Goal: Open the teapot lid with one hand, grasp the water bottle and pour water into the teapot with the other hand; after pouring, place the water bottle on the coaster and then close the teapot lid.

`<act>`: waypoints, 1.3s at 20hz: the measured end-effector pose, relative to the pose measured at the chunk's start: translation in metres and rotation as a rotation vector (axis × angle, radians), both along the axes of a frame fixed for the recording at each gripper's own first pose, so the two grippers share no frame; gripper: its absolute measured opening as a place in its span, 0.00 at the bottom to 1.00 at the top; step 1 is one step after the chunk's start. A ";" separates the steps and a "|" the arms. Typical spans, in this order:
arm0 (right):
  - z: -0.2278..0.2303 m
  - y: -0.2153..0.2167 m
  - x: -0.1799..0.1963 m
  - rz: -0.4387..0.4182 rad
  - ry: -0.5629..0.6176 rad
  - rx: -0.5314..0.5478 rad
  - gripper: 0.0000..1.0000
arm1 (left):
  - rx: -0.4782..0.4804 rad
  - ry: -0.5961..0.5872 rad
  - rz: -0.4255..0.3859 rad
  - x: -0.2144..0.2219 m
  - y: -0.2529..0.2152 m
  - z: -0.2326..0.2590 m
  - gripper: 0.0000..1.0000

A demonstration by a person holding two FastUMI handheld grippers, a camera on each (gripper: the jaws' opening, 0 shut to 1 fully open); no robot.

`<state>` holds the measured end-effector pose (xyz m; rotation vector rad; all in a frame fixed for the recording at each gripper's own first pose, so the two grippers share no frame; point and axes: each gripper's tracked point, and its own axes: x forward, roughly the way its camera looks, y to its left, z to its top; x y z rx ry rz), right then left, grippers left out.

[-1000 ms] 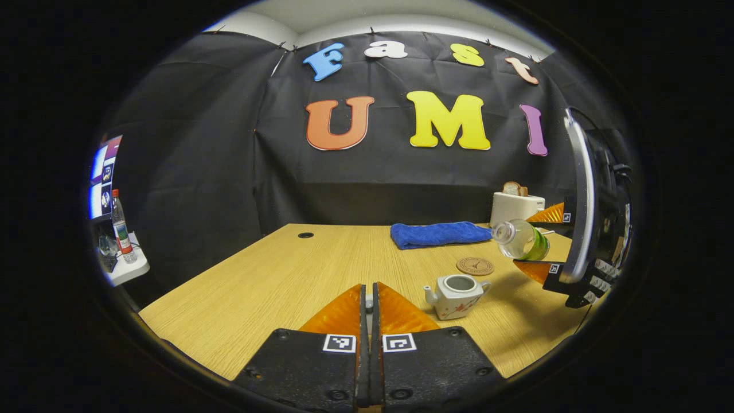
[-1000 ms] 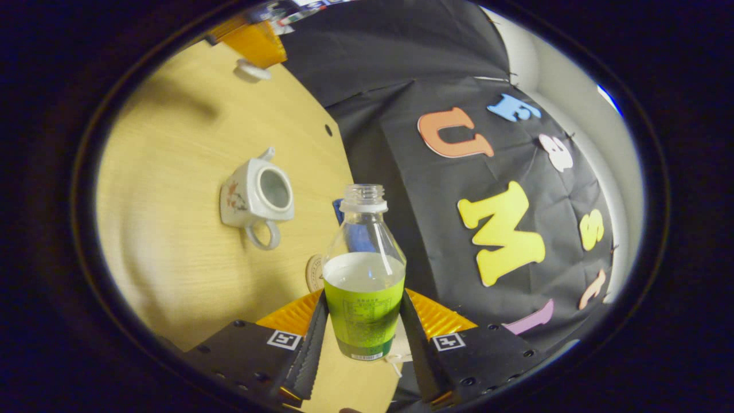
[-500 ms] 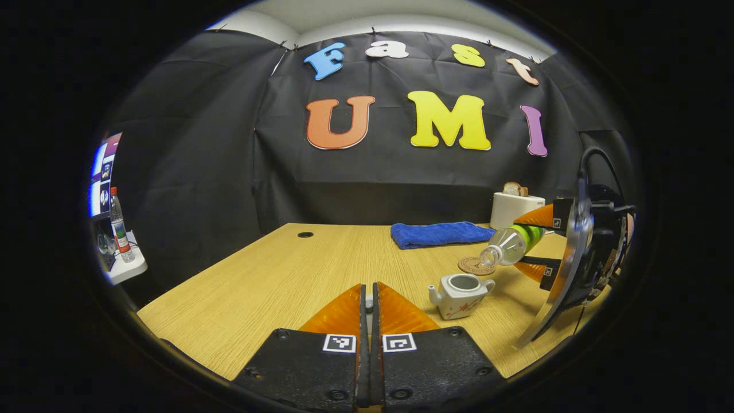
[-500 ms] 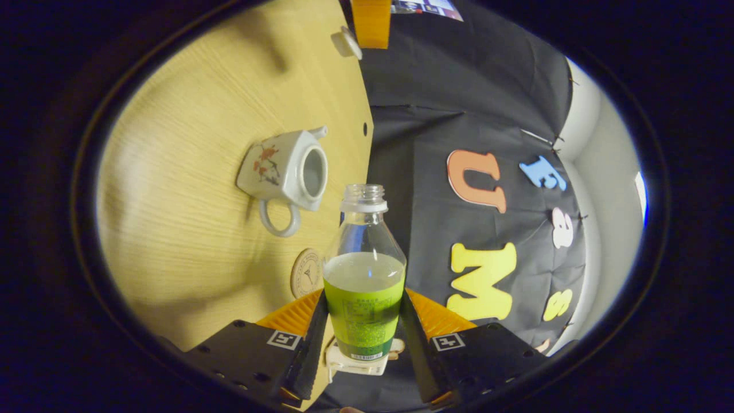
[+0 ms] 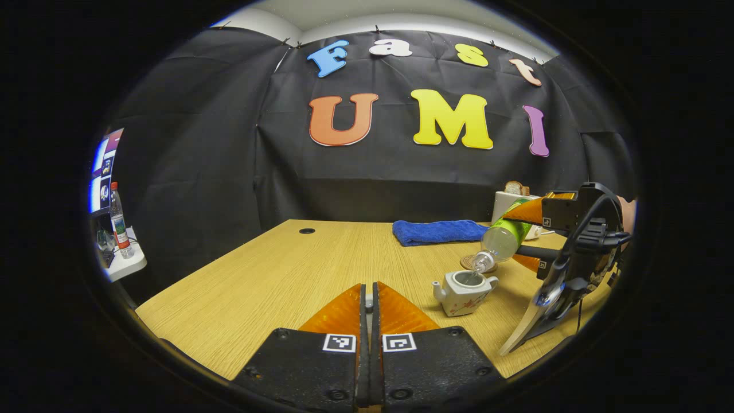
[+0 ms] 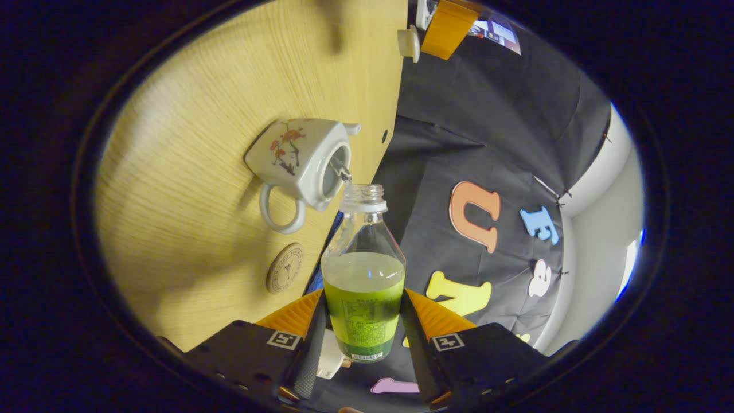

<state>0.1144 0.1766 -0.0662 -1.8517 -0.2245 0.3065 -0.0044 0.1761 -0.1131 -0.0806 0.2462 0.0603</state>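
The right gripper clamps a clear plastic water bottle tipped over the lidless white ceramic teapot just ahead, while the left gripper pinches the lid.

Left gripper view. Teapot stands on the table toward its right edge, spout pointing left. Coaster lies just behind the teapot. Towel lies behind the coaster, near the back edge. Toaster stands at the back right corner, right of the towel. Bottle hangs tilted above the teapot, mouth over its opening.
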 end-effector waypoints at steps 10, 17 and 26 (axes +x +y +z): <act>0.013 0.009 0.004 0.045 -0.087 -0.150 0.70 | -0.006 -0.005 -0.002 -0.003 0.002 0.000 0.03; 0.016 0.014 0.000 0.067 -0.110 -0.184 0.68 | -0.008 -0.001 0.000 -0.004 0.004 -0.001 0.03; 0.011 0.013 0.003 0.062 -0.086 -0.146 0.68 | -0.001 0.000 0.002 -0.004 0.005 0.000 0.03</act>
